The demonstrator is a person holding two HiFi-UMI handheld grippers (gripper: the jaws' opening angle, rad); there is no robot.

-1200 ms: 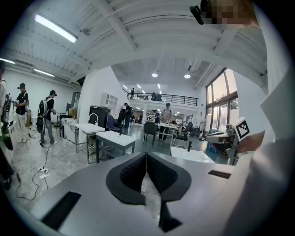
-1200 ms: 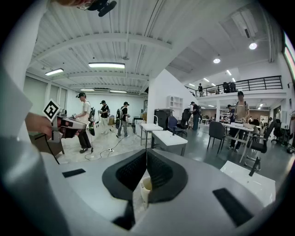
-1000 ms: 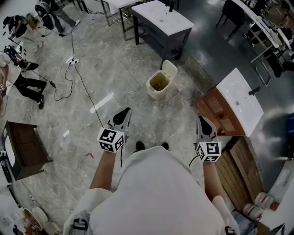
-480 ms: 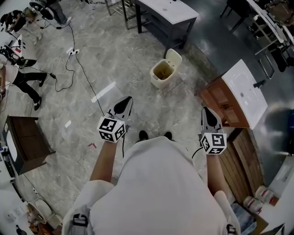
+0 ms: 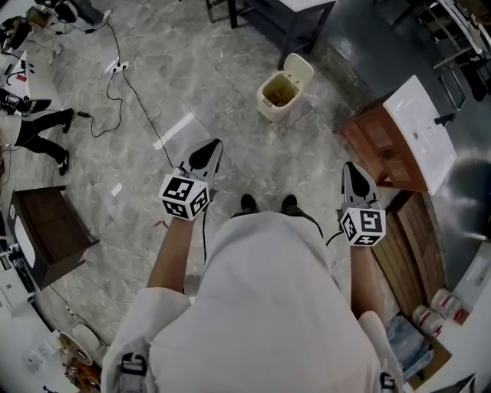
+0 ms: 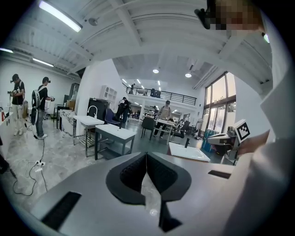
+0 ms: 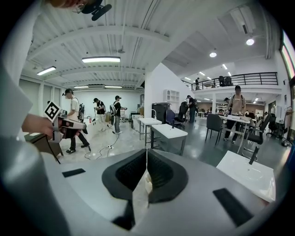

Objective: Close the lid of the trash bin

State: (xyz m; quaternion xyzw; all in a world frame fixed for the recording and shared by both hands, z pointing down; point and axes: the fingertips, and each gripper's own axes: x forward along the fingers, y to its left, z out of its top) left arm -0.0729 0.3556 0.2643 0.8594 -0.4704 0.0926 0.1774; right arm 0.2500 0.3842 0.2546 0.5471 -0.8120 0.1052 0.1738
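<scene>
The cream trash bin point(image 5: 280, 96) stands on the marble floor ahead of me, its lid point(image 5: 299, 69) tipped up and back and its inside showing. My left gripper point(image 5: 214, 146) is held out at the left of the head view, well short of the bin, jaws shut and empty. My right gripper point(image 5: 350, 166) is held out at the right, also short of the bin, shut with nothing in it. In the left gripper view the left gripper point(image 6: 146, 156) has its jaws meeting. In the right gripper view the right gripper point(image 7: 146, 153) is likewise shut.
A wooden cabinet with a white sink top point(image 5: 410, 127) stands right of the bin. A dark-framed table point(image 5: 295, 11) is just behind it. Cables and a power strip point(image 5: 115, 67) lie on the floor at left, near a dark low cabinet point(image 5: 46, 238). Other people point(image 7: 99, 115) stand farther off.
Both grippers have moved forward with the person's step towards the bin. The bin now sits higher in the head view. Both grippers stayed shut.
</scene>
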